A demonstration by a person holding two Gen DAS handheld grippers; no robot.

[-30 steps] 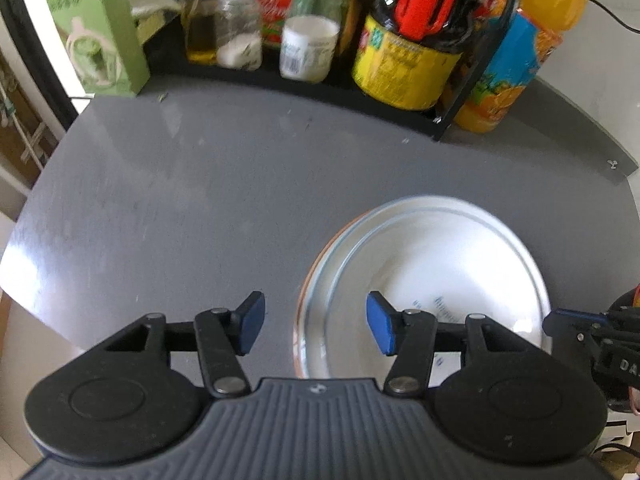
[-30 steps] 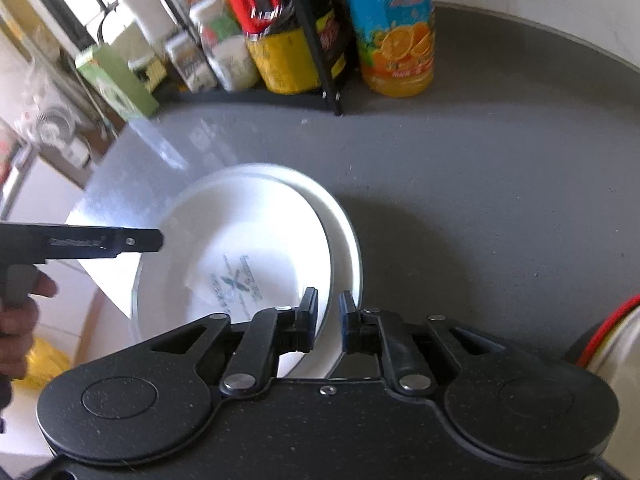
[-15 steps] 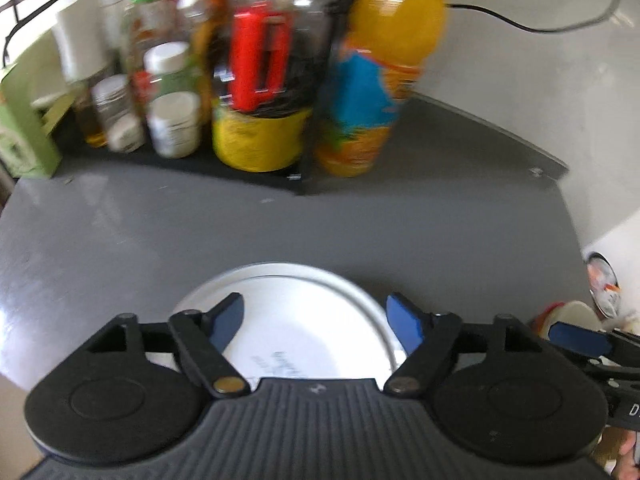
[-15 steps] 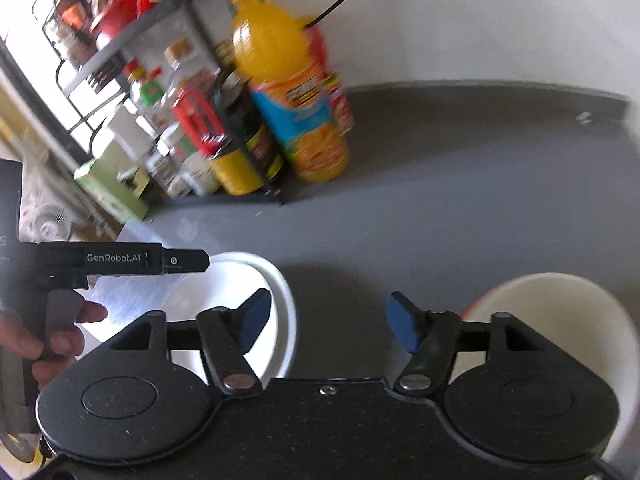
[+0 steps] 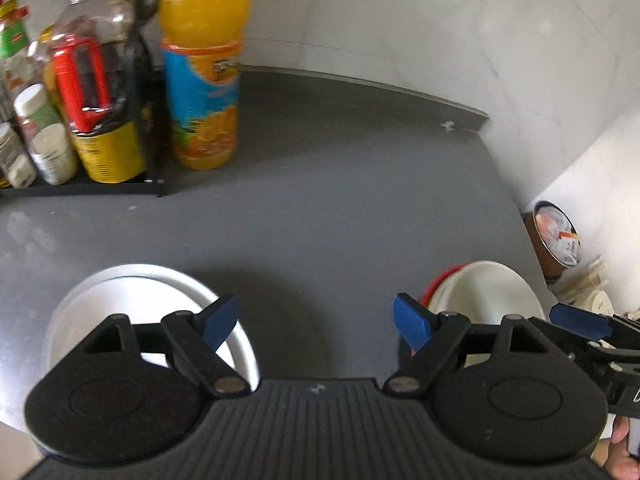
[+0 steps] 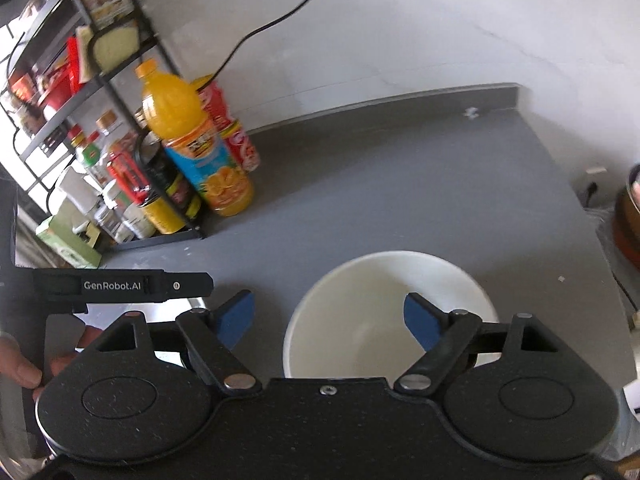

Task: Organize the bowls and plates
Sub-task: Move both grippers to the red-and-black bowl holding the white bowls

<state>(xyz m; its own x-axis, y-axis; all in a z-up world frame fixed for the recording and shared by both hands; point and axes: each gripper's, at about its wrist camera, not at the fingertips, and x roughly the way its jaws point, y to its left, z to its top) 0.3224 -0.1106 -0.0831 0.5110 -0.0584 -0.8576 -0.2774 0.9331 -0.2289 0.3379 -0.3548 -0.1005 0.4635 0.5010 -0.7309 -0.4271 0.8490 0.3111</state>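
Two stacked white plates (image 5: pixel 132 300) lie on the grey counter at the lower left of the left wrist view. A white bowl (image 6: pixel 372 308) with a red rim under it (image 5: pixel 480 292) sits to their right. My left gripper (image 5: pixel 316 322) hovers open over bare counter between plates and bowl, holding nothing. My right gripper (image 6: pixel 332 320) is open above the bowl, its right finger over the bowl's inside and its left finger outside the rim. Part of the plates (image 6: pixel 192 308) shows beneath the left gripper's body (image 6: pixel 120 286) in the right wrist view.
An orange juice bottle (image 5: pixel 202 64) and a black rack of jars and bottles (image 5: pixel 80 120) stand at the back left. A red can (image 6: pixel 232 128) stands behind the juice. A brown container (image 5: pixel 554 236) sits off the counter's right edge. A cable (image 6: pixel 272 20) hangs on the wall.
The right gripper let go of the top plate onto the stack, opened and moved right over the bowl. The left gripper opened wider and swung right, off the plates.
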